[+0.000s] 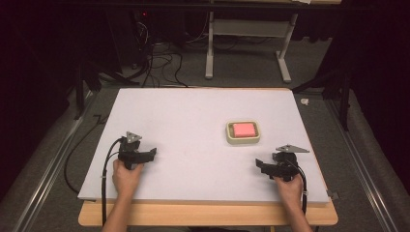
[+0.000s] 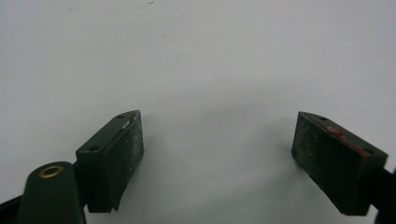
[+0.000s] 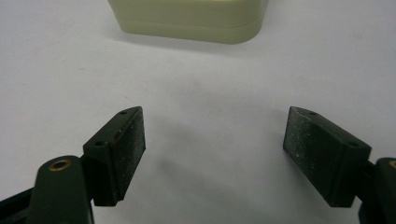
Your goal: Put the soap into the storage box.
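A small cream-coloured dish (image 1: 243, 140) with a pink block (image 1: 243, 129) in it sits on the white table surface (image 1: 193, 121), right of centre. My left gripper (image 1: 153, 153) rests low at the front left, held by a hand, with its jaws wide apart and nothing between them. In the left gripper view its open jaws (image 2: 218, 128) frame bare white surface. My right gripper (image 1: 258, 165) is at the front right, a little nearer than the dish and apart from it, also open. In the right gripper view the dish's cream wall (image 3: 187, 21) lies ahead of the empty gripper (image 3: 215, 121).
The white surface lies on a wooden tabletop (image 1: 208, 213) whose front edge shows near the person's forearms. Behind the table stand a grey metal frame (image 1: 209, 48) and loose cables (image 1: 159, 63) on the floor. Metal rails (image 1: 53, 164) run along both sides.
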Demonstrator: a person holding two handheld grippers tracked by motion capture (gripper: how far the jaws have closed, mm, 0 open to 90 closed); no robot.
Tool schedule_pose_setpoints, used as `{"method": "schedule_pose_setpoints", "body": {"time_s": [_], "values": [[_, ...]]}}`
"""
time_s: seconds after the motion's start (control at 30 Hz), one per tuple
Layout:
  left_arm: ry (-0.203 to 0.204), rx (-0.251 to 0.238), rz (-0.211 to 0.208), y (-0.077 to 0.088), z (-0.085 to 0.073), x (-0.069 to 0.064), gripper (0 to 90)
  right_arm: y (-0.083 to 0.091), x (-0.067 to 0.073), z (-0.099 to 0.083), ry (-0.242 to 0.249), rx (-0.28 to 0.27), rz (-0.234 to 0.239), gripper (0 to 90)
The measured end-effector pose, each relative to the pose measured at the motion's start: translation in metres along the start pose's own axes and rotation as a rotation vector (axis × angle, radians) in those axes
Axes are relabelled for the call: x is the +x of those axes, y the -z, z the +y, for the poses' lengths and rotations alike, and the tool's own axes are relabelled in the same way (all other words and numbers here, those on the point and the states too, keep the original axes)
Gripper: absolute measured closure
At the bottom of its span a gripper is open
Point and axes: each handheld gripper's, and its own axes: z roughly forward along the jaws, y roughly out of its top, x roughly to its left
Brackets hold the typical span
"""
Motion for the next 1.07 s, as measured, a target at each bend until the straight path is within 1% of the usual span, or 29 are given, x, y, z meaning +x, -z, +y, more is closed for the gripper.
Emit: {"method": "schedule_pose_setpoints", "body": {"time_s": [0.13, 0.2, 0.23, 0.27, 0.33, 0.37, 0.47, 0.5, 1.07], "values": [[0.000, 0.000, 0.000, 0.000, 0.000, 0.000, 17.1, -0.001, 0.002, 0.001, 0.012, 0.009, -0.015, 21.2], [0.000, 0.000, 0.000, 0.000, 0.000, 0.000, 17.1, -0.002, 0.003, 0.001, 0.029, 0.009, -0.026, 21.1], [0.001, 0.000, 0.000, 0.000, 0.000, 0.000, 17.2, -0.003, 0.005, 0.000, 0.046, 0.017, -0.040, 20.6], [0.000, 0.000, 0.000, 0.000, 0.000, 0.000, 17.2, -0.003, 0.005, 0.000, 0.046, 0.017, -0.040, 20.6], [0.000, 0.000, 0.000, 0.000, 0.000, 0.000, 17.1, -0.004, 0.008, 0.000, 0.065, 0.022, -0.055, 20.1], [0.000, 0.000, 0.000, 0.000, 0.000, 0.000, 17.2, -0.005, 0.010, 0.000, 0.083, 0.029, -0.069, 19.6], [0.000, 0.000, 0.000, 0.000, 0.000, 0.000, 17.1, -0.005, 0.012, 0.000, 0.096, 0.034, -0.082, 19.4], [0.000, 0.000, 0.000, 0.000, 0.000, 0.000, 17.1, -0.007, 0.015, 0.000, 0.122, 0.041, -0.101, 18.7], [0.000, 0.000, 0.000, 0.000, 0.000, 0.000, 17.2, -0.006, 0.015, -0.001, 0.121, 0.040, -0.100, 18.6]]}}
